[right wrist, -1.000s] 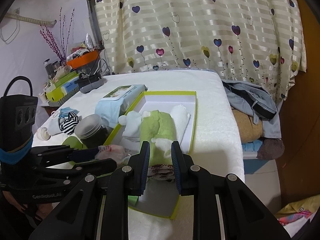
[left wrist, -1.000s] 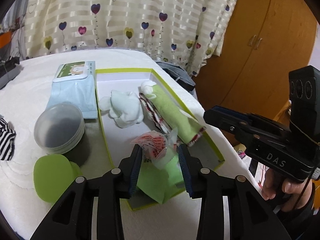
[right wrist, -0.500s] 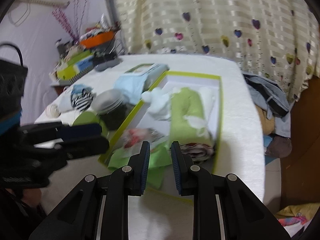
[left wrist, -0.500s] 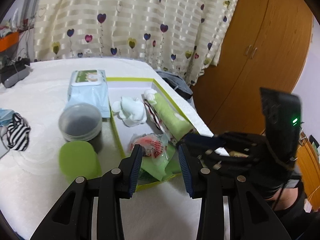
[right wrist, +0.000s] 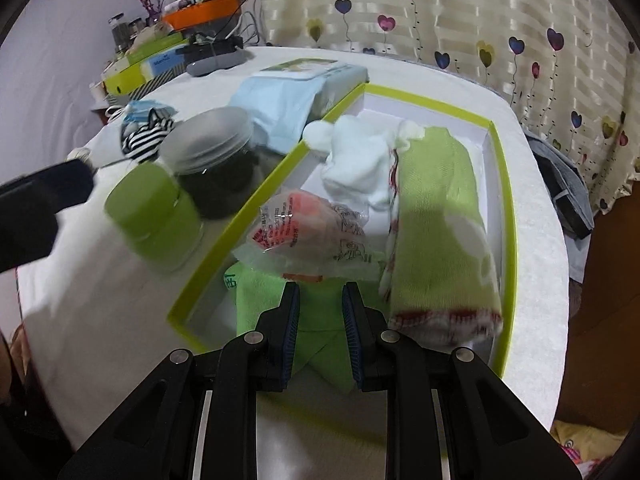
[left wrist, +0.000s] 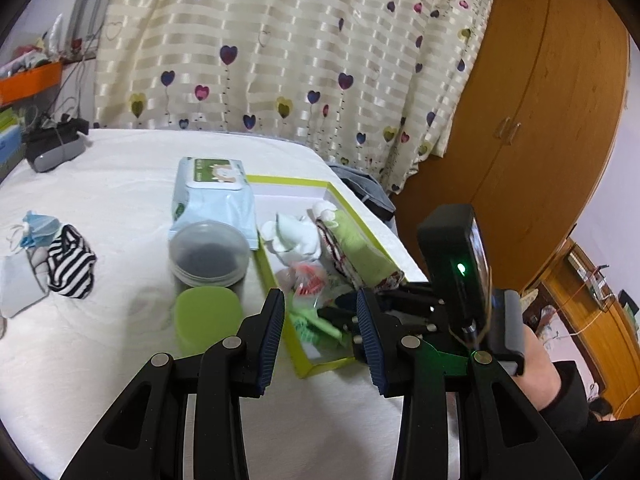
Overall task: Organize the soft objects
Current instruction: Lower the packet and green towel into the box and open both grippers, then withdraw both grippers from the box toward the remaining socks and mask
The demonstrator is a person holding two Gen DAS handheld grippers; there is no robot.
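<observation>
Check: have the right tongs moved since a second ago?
Yes. The right tongs have dropped toward the green-rimmed box, now over the green cloth.

A home bedroom: heart-print curtain, wooden wardrobe, white bed.

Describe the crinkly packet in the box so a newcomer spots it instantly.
Find the shallow white box with the lime-green rim on the white table. Inside, near its front, a clear plastic packet lies on a bright green cloth. Unlike the white plush and green roll, it is shiny, with red-orange print.
</observation>
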